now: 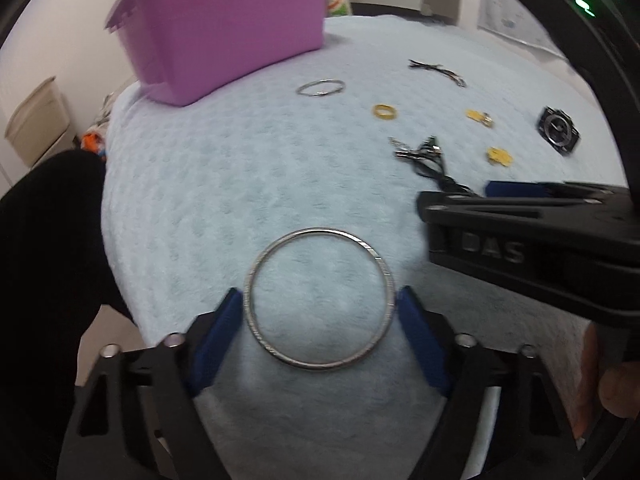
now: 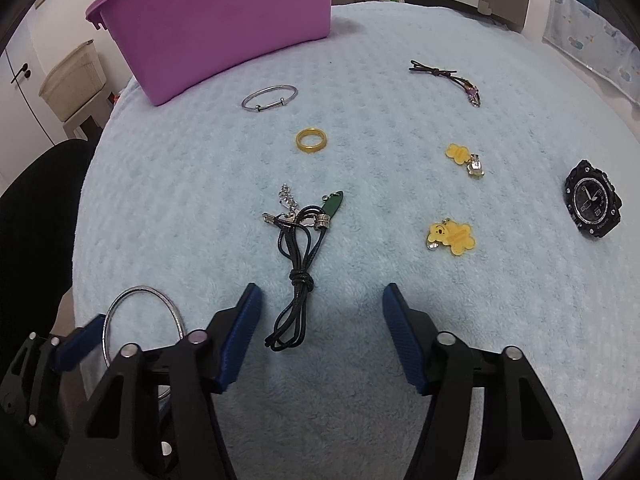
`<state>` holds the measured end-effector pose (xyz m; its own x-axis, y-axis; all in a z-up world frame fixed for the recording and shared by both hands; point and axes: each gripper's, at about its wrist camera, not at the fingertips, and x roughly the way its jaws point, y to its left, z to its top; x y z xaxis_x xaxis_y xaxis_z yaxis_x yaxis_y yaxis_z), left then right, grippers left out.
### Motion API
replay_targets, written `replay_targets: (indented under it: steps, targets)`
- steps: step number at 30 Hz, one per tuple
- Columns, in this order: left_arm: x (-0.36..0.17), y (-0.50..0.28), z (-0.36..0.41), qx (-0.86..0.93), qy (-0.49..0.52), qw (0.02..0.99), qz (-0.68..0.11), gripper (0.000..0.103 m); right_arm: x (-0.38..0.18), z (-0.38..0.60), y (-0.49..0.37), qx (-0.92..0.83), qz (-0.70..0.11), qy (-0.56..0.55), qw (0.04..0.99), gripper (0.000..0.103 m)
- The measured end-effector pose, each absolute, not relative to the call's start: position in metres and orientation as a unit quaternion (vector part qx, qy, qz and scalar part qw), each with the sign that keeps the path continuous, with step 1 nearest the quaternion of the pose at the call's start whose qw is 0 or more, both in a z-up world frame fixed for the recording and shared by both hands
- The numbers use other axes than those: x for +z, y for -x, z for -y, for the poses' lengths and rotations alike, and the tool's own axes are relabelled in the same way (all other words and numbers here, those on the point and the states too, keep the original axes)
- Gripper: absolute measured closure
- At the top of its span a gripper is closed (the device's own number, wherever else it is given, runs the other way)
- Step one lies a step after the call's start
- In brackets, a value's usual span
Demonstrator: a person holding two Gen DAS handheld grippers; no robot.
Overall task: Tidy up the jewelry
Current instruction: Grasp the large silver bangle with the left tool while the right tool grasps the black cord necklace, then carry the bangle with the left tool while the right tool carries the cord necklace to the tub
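A large silver bangle [image 1: 318,299] lies flat on the light blue blanket [image 1: 240,184] between the blue pads of my left gripper [image 1: 320,300]; the pads sit just outside its rim, open. The bangle also shows in the right wrist view [image 2: 140,320]. My right gripper [image 2: 322,294] is open and empty above the near end of a black cord necklace [image 2: 300,256] with a green pendant. A purple tub [image 2: 224,20] stands at the back left. A thinner silver bangle [image 2: 270,97], gold ring [image 2: 311,140], two yellow charms [image 2: 452,234] [image 2: 464,158], black watch [image 2: 592,204] and dark cord bracelet [image 2: 444,74] lie scattered.
The right gripper's black body [image 1: 528,240] crosses the right side of the left wrist view. The blanket's left edge [image 2: 80,216] drops off beside a dark chair [image 2: 36,216]. A beige basket [image 2: 74,78] and furniture stand beyond.
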<state>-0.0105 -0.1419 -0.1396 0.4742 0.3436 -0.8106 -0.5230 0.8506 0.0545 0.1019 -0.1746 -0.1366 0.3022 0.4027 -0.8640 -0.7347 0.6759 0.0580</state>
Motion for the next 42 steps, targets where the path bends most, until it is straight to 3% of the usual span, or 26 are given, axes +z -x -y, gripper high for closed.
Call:
replay_targets:
  steps: [4, 7, 8, 27, 42]
  targets:
    - [-0.138, 0.006, 0.139, 0.239, 0.097, 0.849, -0.461, 0.033, -0.134, 0.172, -0.099, 0.363, -0.465, 0.184, 0.786, 0.06]
    - [-0.136, 0.002, 0.138, 0.219, 0.084, 0.848, -0.476, 0.033, -0.132, 0.172, -0.099, 0.359, -0.467, 0.179, 0.788, 0.09]
    - [-0.135, 0.0, 0.137, 0.21, 0.078, 0.848, -0.48, 0.033, -0.13, 0.174, -0.1, 0.356, -0.47, 0.172, 0.789, 0.094]
    - [-0.11, -0.003, 0.085, 0.104, 0.132, 0.86, -0.482, 0.033, -0.1, 0.185, -0.084, 0.341, -0.46, 0.095, 0.814, 0.099]
    - [-0.04, -0.015, 0.041, 0.021, 0.106, 0.893, -0.436, 0.033, -0.033, 0.219, -0.072, 0.285, -0.399, -0.053, 0.87, 0.099]
